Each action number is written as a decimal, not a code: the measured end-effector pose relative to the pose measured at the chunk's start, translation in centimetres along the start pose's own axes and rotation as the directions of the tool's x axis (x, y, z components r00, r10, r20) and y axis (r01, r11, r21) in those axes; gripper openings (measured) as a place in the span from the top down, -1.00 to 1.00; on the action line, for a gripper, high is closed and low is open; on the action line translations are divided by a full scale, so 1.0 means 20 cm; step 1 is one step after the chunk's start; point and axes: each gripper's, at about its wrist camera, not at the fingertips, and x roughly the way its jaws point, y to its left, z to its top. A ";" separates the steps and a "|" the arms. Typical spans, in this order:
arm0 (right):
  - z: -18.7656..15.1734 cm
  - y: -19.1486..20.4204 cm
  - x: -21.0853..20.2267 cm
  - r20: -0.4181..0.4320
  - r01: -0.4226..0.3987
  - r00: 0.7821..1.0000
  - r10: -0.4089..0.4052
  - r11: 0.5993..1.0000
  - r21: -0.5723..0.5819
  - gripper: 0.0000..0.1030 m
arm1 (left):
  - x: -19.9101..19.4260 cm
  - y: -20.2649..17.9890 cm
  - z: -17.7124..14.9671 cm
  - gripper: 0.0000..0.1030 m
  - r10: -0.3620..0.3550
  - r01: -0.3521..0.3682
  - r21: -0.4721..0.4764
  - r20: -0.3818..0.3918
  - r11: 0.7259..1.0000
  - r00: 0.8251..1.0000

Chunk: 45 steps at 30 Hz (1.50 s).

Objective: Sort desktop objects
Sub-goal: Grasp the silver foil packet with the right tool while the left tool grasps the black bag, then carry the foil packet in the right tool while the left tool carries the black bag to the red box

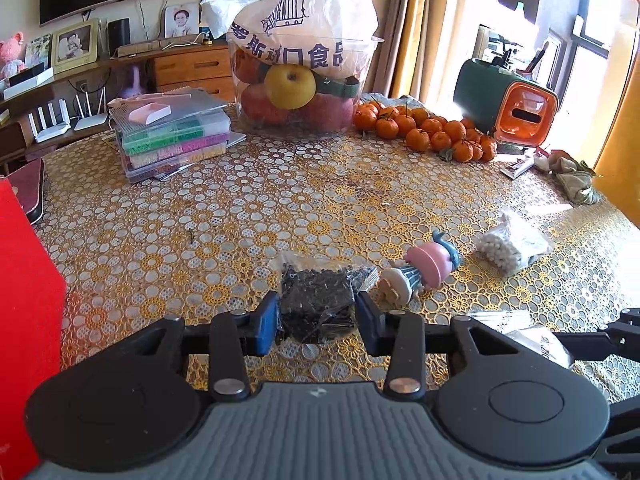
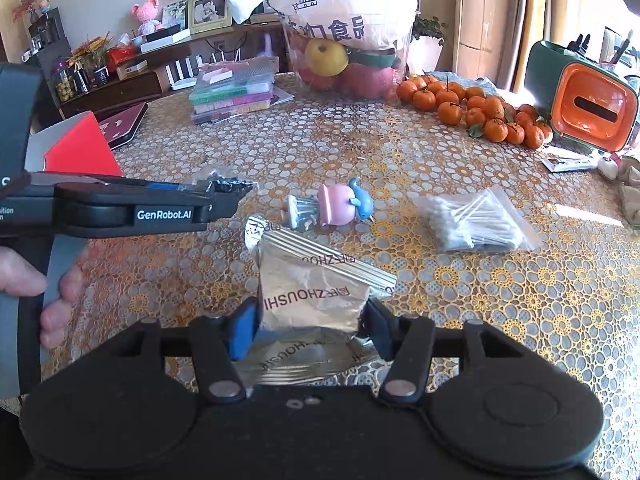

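Between our left gripper's (image 1: 317, 316) fingers sits the bag of black bits (image 1: 320, 300), squeezed tight, while our right gripper (image 2: 310, 328) pinches the silver packet (image 2: 316, 292) pointing away from us.

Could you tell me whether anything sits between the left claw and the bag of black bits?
Nothing visible does: the left claw already has the bag of black bits between its fingers. The toy figure lies off to the right, clear of it.

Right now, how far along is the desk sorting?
Nothing looks sorted yet. In hand: left gripper holds the clear bag of black beads; right gripper holds the silver foil packet. Left: pink-and-blue toy figurine and zip bag of cotton swabs.
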 end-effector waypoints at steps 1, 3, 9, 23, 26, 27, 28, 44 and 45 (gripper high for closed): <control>0.00 0.00 -0.01 0.002 0.001 1.000 -0.001 1.000 -0.001 -0.10 | -0.02 0.00 0.00 0.22 -0.003 0.003 -0.001 0.001 1.000 1.000; 0.00 0.01 -0.03 0.007 0.003 1.000 -0.003 1.000 -0.004 -0.10 | -0.07 -0.01 -0.01 0.22 -0.008 0.008 0.001 0.002 1.000 1.000; 0.00 0.03 -0.09 0.018 0.008 1.000 -0.008 1.000 -0.007 -0.10 | -0.22 0.00 -0.05 0.22 -0.006 0.006 -0.005 0.010 1.000 1.000; 0.02 0.19 -0.28 0.052 -0.014 0.999 0.017 0.998 -0.060 -0.10 | -0.64 0.06 -0.10 0.22 0.059 -0.057 -0.021 0.063 0.998 0.996; 0.04 0.25 -0.33 0.069 -0.023 0.997 0.029 0.996 -0.083 -0.10 | -0.74 0.09 -0.10 0.22 0.063 -0.060 -0.039 0.072 0.997 0.995; 0.05 0.27 -0.35 0.074 -0.028 0.997 0.035 0.996 -0.090 -0.10 | -0.77 0.11 -0.11 0.22 0.064 -0.060 -0.049 0.073 0.997 0.995; 0.06 0.29 -0.37 0.077 -0.034 0.996 0.041 0.995 -0.097 -0.10 | -0.80 0.12 -0.11 0.22 0.066 -0.062 -0.058 0.075 0.996 0.995; 0.23 0.72 -0.49 0.105 -0.106 0.986 0.133 0.966 -0.235 -0.10 | -1.18 0.45 -0.18 0.22 0.122 -0.109 -0.115 0.117 0.987 0.986; 0.24 0.74 -0.49 0.106 -0.108 0.985 0.137 0.964 -0.243 -0.10 | -1.20 0.47 -0.18 0.22 0.126 -0.112 -0.118 0.118 0.987 0.985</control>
